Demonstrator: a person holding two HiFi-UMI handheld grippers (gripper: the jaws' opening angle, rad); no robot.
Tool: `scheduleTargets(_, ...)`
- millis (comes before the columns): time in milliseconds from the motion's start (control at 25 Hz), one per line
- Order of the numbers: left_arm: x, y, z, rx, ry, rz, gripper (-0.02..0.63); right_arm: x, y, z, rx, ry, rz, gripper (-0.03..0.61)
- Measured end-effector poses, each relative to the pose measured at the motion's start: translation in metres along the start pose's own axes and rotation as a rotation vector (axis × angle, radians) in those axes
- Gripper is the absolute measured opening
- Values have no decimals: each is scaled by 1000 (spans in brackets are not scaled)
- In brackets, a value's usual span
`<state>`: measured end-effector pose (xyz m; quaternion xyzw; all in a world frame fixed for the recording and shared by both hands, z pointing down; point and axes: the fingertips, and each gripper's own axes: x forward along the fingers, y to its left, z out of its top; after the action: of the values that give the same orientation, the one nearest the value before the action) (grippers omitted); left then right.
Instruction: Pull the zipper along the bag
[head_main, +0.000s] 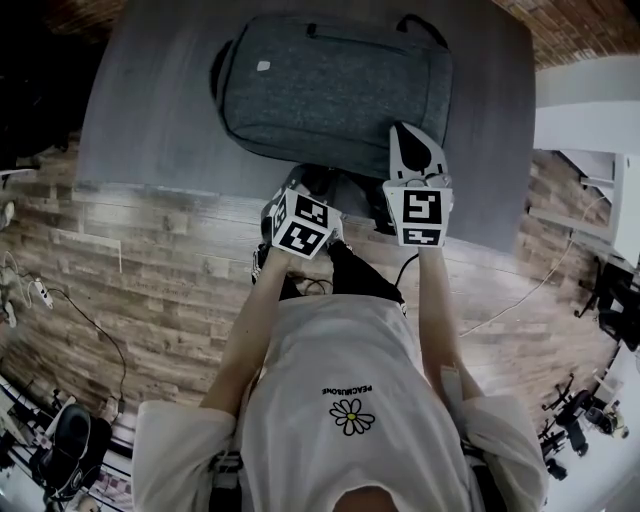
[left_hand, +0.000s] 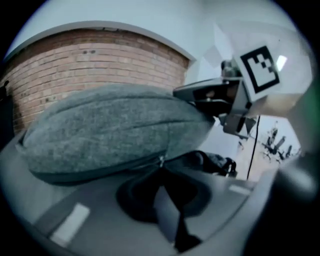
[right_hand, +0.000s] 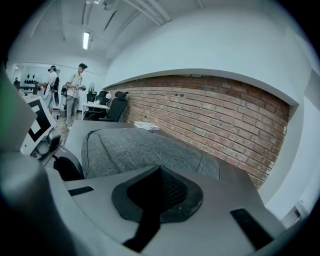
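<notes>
A grey fabric backpack (head_main: 330, 90) lies flat on the table and fills the left gripper view (left_hand: 110, 130). Its small metal zipper pull (left_hand: 161, 161) sits on the near seam. My left gripper (head_main: 312, 185) is at the bag's near edge, and its jaws (left_hand: 161, 170) pinch together at that pull. My right gripper (head_main: 408, 135) rests over the bag's near right corner. It is shut (right_hand: 159, 172) with nothing between its pads, and the bag (right_hand: 145, 150) stretches away in front of it.
The grey table (head_main: 150, 120) stands on a wood plank floor (head_main: 150, 260) with cables (head_main: 520, 300). A brick wall (right_hand: 225, 120) runs behind the table. Black bag straps (left_hand: 215, 162) lie at the near edge. People (right_hand: 75, 90) and an office chair (right_hand: 116, 105) are far off.
</notes>
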<state>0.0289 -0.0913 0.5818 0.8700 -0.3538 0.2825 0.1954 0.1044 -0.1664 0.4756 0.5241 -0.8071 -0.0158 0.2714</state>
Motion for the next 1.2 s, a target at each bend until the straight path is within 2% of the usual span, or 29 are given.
scheduleTargets(320,2,3,1,-53,-14,30,20,0,1,-1,2,3,-1,0)
scheduleTargets(440,0,2,1,-30,-14,27,6,1,1,0,0,1,-2,0)
scheduleTargets(600,-10,4,-6,55,14,49,5,1,1,-1,2,3,9,0)
scheduleTargets(680,-15,10,-10,50,23,67,6,2,1,-3,-6,10,9,-2)
scheduleTargets(720,-17,17,-12,18,20,82,5,1,0,-4,-12,17,9,-2)
scheduleTargets(880,-44,77,-30,-146,4,198,5,3,-3,-7,-5,47,19,-2)
scheduleTargets(960,-63,117,-43,-162,17,266,6,5,-1,-7,-2,53,25,-2)
scheduleTargets(1080,-77,168,-50,-145,32,349,9,8,0,-9,-4,66,35,-2)
scheduleTargets(1200,-74,197,-45,-192,18,387,11,8,0,-11,-7,82,45,-2)
